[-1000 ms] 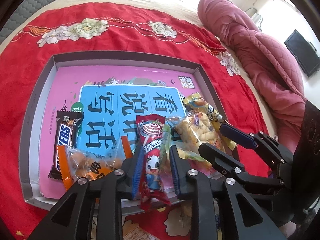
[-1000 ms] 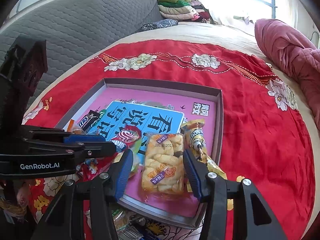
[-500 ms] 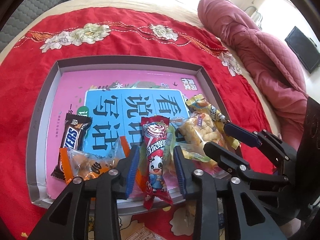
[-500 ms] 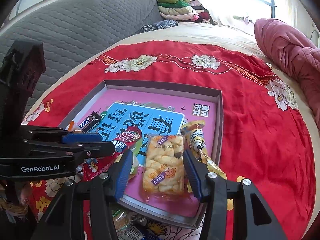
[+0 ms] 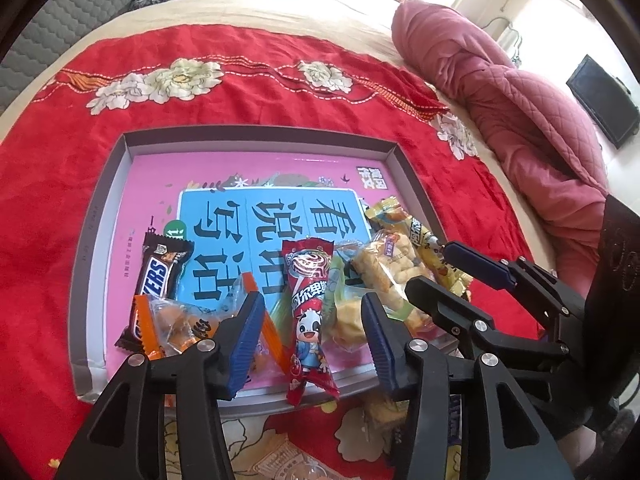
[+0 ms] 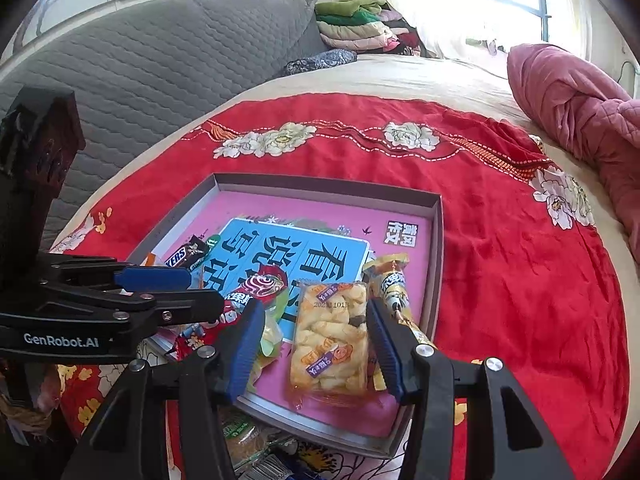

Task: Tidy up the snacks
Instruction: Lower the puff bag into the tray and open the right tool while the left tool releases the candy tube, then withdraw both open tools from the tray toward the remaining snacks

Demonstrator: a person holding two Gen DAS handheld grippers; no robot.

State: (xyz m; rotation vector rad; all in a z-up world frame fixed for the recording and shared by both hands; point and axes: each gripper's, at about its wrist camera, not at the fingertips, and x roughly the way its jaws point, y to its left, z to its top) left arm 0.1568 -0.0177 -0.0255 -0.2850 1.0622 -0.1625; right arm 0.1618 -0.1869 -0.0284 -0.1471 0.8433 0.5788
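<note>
Your red blanket (image 5: 80,168) carries the shallow grey tray (image 5: 100,216), and all snacks crowd its near edge. The red cow-print snack stick (image 5: 310,312) hangs half over that rim, so I think it may slide out if you brush it. It lies between the opening jaws of your left gripper (image 5: 310,344), not pressed. Your right gripper (image 6: 314,344) stands open around the clear cracker bag (image 6: 330,340), its pads just beside it.

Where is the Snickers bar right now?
In the left wrist view, the Snickers bar lies at the tray's left side, beside the orange-ended candy bag.
</note>
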